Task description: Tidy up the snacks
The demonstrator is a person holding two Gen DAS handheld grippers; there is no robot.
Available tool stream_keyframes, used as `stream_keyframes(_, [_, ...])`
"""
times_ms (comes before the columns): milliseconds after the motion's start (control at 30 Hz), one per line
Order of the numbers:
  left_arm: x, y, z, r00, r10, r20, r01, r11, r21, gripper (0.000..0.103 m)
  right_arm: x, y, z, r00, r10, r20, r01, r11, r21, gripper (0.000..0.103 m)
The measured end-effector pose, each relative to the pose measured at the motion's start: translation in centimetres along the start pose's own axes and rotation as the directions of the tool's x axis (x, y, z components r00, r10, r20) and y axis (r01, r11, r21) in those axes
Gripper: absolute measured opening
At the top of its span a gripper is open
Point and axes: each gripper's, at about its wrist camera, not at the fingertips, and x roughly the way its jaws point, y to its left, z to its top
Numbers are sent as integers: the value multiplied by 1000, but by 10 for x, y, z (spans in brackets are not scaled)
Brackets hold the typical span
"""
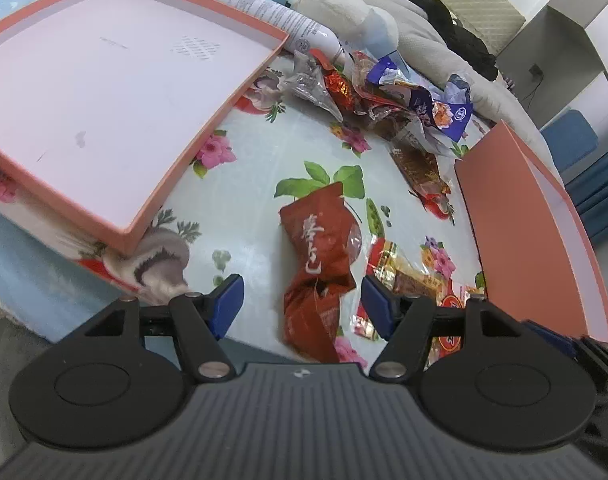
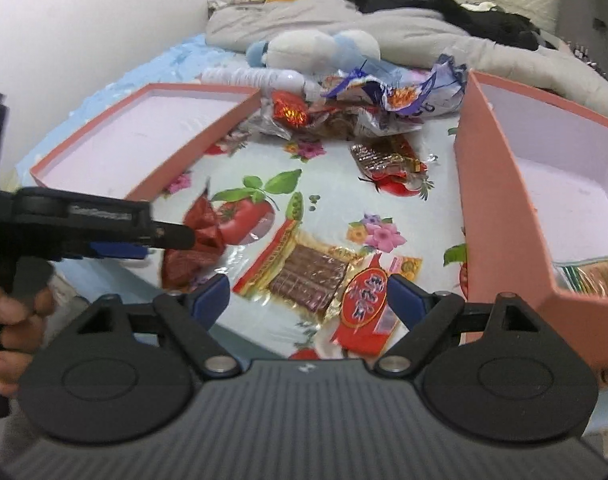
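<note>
A dark red snack packet (image 1: 319,268) lies on the flowered cloth, and my open left gripper (image 1: 302,304) straddles its near end without clamping it. The packet (image 2: 200,240) and the left gripper (image 2: 144,236) also show in the right wrist view. A clear packet of brown strips with a red label (image 2: 315,276) lies between the fingers of my open right gripper (image 2: 307,300); it also shows in the left wrist view (image 1: 407,276). A shallow pink lid (image 1: 104,92) sits left, empty. A deeper pink box (image 2: 503,200) stands right, holding one packet (image 2: 595,276).
A heap of crumpled wrappers (image 2: 375,104) and another brown snack packet (image 2: 383,156) lie at the back. A white bottle (image 1: 280,16), a plush toy (image 2: 315,48) and grey bedding (image 2: 383,24) lie behind. The cloth's near edge drops off below the grippers.
</note>
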Motion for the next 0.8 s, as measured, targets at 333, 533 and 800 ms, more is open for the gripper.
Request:
stream_keyframes(333, [35, -6, 18, 1000, 0, -29, 3, 995, 103, 69, 65, -16, 11, 995, 56, -86, -59, 998, -31, 87])
stream_keyframes(533, [50, -13, 26, 1000, 26, -13, -24, 987, 157, 62, 88, -9, 4, 991, 44, -125, -56, 994, -93, 103])
stream_keyframes(800, [54, -22, 23, 997, 71, -39, -62, 976, 207, 45, 92, -2, 8, 991, 35, -130, -46, 996, -78, 103])
